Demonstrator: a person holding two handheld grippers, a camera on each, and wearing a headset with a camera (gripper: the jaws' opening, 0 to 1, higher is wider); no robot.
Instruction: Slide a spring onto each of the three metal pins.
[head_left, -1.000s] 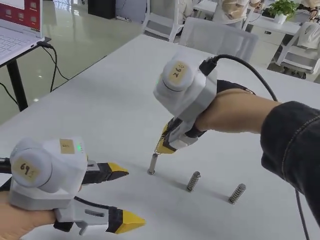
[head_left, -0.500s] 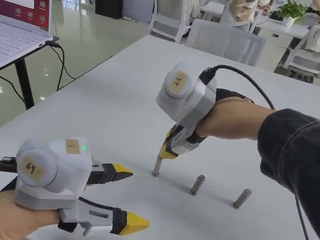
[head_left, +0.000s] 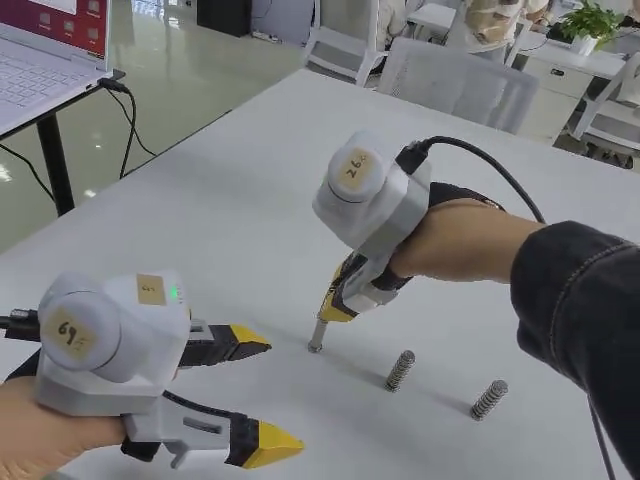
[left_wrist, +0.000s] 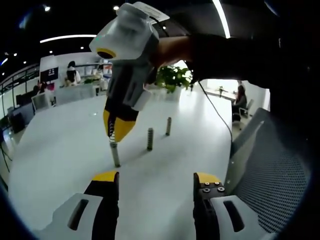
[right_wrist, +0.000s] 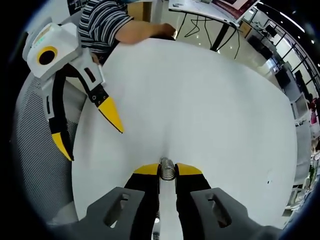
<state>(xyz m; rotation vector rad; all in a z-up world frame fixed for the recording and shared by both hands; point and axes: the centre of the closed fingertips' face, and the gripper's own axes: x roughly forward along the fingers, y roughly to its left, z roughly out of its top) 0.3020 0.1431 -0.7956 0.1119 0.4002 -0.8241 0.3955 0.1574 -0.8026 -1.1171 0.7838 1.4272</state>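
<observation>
1. From the head view: find the right gripper (head_left: 330, 308) pinched narrow and tipped down over the bare pin (head_left: 316, 338) on the white table (head_left: 230, 200). Against a second ago, note less of that pin's shaft clear below the yellow tips. Judge the tool lowered a little, allowing for the headset having shifted too. See the left gripper (head_left: 280, 393) near the table's edge, spread wide, holding nothing, well apart from the work. Count the nearer sprung pin (head_left: 400, 370) and the farther sprung pin (head_left: 489, 399), both already dressed in coils.
2. From the left gripper view: look out between own wide, empty jaws at the same row. Catch the spring (left_wrist: 112, 135) clamped upright in the right gripper's tips, its lower end at the bare pin's top. Cannot tell whether already threaded on.
3. From the right gripper view: look along own jaws, closed on the spring, with the coil's end poking up between the yellow tips. Cannot make out the pin beneath.
4. Reading of the change: approach over, threading just starting, two of three done. Next, keep the coil in line with the pin, press down, then release. Beware of tilt snagging the coil on the pin's rim.
</observation>
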